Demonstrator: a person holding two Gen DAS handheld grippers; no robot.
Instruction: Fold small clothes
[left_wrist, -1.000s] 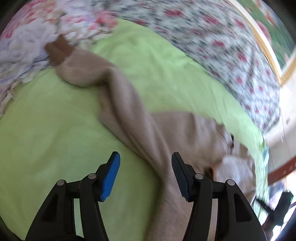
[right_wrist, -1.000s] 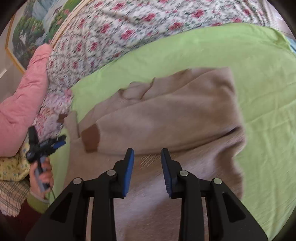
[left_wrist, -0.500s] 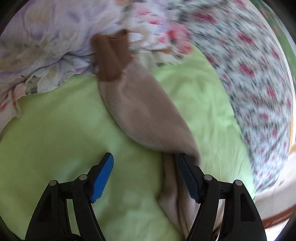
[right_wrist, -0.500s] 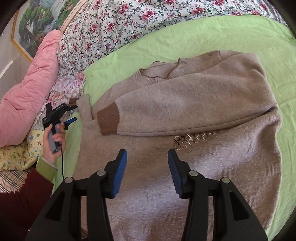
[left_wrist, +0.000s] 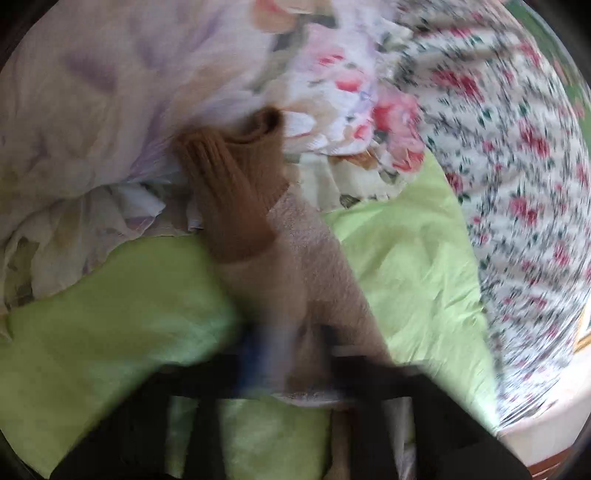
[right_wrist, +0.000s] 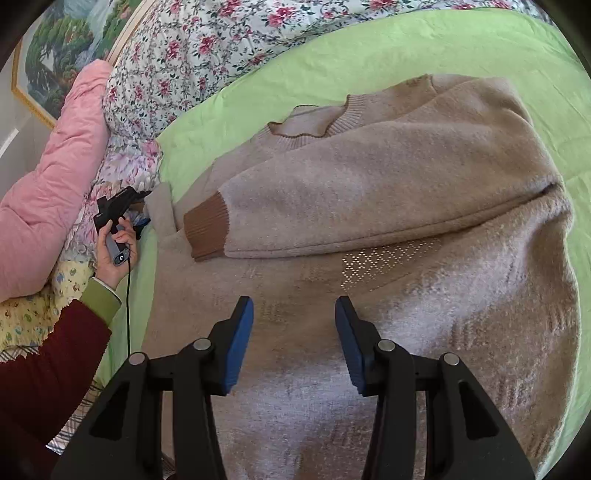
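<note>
A beige knit sweater (right_wrist: 388, 325) lies flat on the green sheet (right_wrist: 406, 44). One sleeve is folded across its chest, ending in a brown cuff (right_wrist: 205, 227). The other sleeve (left_wrist: 314, 280) runs out to the side, its brown cuff (left_wrist: 236, 195) resting against the rumpled bedding. My left gripper (left_wrist: 291, 354), blurred, is shut on this sleeve just below the cuff. In the right wrist view a hand (right_wrist: 114, 254) holds that left gripper (right_wrist: 142, 221) at the sweater's left edge. My right gripper (right_wrist: 294, 332) hovers open over the sweater's lower body, nothing between its pads.
A pink quilt (right_wrist: 48, 184) and pale flowered bedding (left_wrist: 110, 110) are heaped at the sheet's left side. A red-flowered cover (right_wrist: 207, 48) lies behind the sheet. A framed picture (right_wrist: 55, 48) hangs on the wall. A dark red sleeve (right_wrist: 44, 369) reaches in at lower left.
My left gripper travelled along the outstretched sleeve toward its cuff and closed on it. My right gripper opened wider and came a little closer to the sweater.
</note>
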